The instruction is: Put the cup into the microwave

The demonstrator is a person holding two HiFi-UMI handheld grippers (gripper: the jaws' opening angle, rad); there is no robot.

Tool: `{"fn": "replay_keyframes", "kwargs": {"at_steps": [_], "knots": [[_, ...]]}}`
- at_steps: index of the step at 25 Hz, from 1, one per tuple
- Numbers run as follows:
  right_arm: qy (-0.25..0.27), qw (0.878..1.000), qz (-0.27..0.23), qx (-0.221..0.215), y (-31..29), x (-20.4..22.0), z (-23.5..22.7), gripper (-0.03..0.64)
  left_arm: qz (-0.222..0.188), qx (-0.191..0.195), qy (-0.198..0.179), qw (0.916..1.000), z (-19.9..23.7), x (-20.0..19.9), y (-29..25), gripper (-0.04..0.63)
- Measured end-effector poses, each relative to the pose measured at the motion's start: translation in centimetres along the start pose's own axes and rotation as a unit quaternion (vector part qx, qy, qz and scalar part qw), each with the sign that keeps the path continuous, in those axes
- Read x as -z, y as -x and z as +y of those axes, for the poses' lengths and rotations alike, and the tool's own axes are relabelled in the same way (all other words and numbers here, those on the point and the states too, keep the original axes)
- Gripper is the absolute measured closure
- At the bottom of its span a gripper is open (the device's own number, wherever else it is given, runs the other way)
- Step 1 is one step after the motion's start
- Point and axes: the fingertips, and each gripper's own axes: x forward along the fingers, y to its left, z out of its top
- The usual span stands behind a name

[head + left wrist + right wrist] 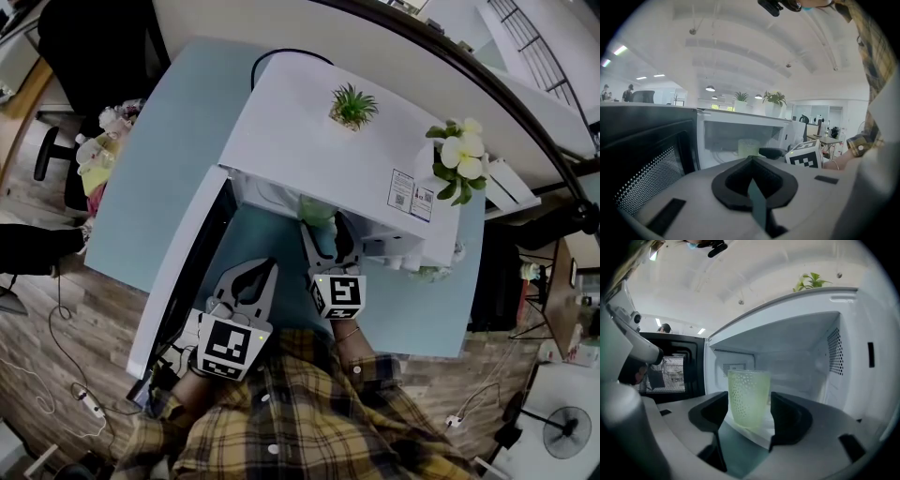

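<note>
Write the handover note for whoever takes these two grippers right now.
Left gripper: jaws together, empty, held beside the open door.
Right gripper: at the mouth of the microwave, jaws wide apart on either side of the cup; no firm squeeze visible.
Cup: upright on the cavity floor, near its front edge.
Done: door open, cup inside.
Left: probably draw the right gripper straight back without tipping the cup. The door is not yet shut, if that is wanted.
</note>
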Motion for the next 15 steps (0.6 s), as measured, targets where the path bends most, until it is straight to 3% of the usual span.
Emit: {"fn": "replay_keyframes", "kwargs": {"at_steps": [4, 12, 15], "knots": [[0.009, 1.000, 0.007, 0.003, 0.42, 0.32, 0.29, 0.376, 0.000, 0.000, 0.001, 1.0000, 0.04, -0.06, 0.03, 0.606], [0.025, 1.000, 0.010, 0.007, -0.28, 0.35, 0.34, 0.399, 0.000, -0.004, 0.001, 1.0000, 0.24, 0.04, 0.25, 0.606], [0.034, 0.999, 0.018, 0.014, -0.42, 0.54, 0.19, 0.444, 0.000, -0.006, 0.002, 1.0000, 0.34, 0.05, 0.28, 0.606]]}}
